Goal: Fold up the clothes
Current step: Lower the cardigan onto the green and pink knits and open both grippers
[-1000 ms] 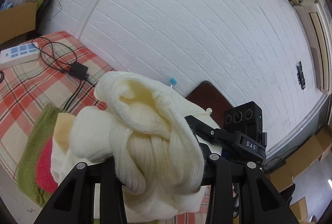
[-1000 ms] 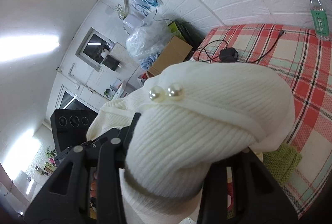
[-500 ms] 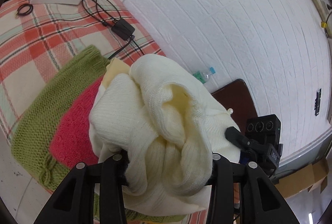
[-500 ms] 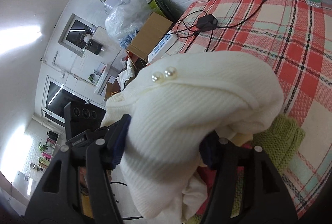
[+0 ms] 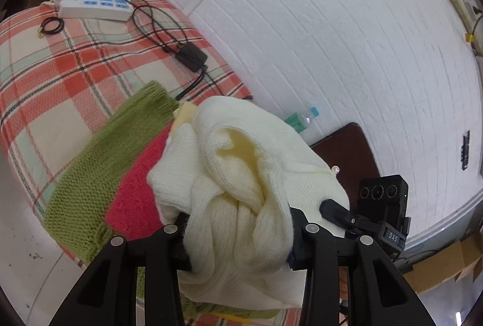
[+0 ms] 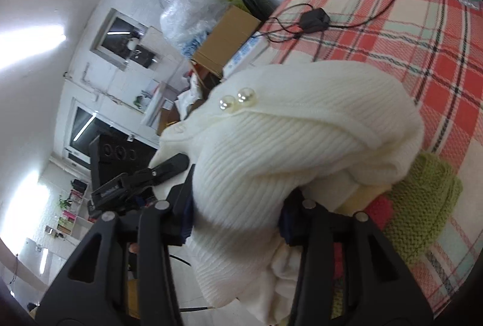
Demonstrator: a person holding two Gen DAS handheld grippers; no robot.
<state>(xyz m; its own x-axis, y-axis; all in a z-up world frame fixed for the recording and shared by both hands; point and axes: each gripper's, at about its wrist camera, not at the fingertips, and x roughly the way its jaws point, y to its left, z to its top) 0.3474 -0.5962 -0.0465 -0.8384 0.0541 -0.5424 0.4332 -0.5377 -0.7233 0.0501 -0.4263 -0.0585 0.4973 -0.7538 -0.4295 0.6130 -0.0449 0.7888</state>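
A cream knit sweater point(image 5: 241, 193) with pearl buttons point(image 6: 238, 101) is bunched up between both grippers. My left gripper point(image 5: 238, 238) is shut on one end of it. My right gripper point(image 6: 238, 211) is shut on the other end point(image 6: 289, 139). The bundle hangs just above a stack of folded knitwear: a green piece point(image 5: 99, 163), a red piece point(image 5: 132, 199) and a pale yellow piece point(image 5: 184, 114). The stack lies at the near edge of a plaid-covered table point(image 5: 60, 78). The stack also shows in the right wrist view point(image 6: 422, 208).
A white power strip point(image 5: 96, 6), a black adapter point(image 5: 191, 55) with cables and a small black cable loop point(image 5: 51, 25) lie on the plaid cloth. A water bottle point(image 5: 299, 119) and a dark chair point(image 5: 350, 148) stand by the white brick wall. Cardboard boxes point(image 6: 226, 39) sit beyond the table.
Both grippers have carried the cream sweater down and towards the stack of folded knitwear; more of the table and stack shows now. Both stay shut on it.
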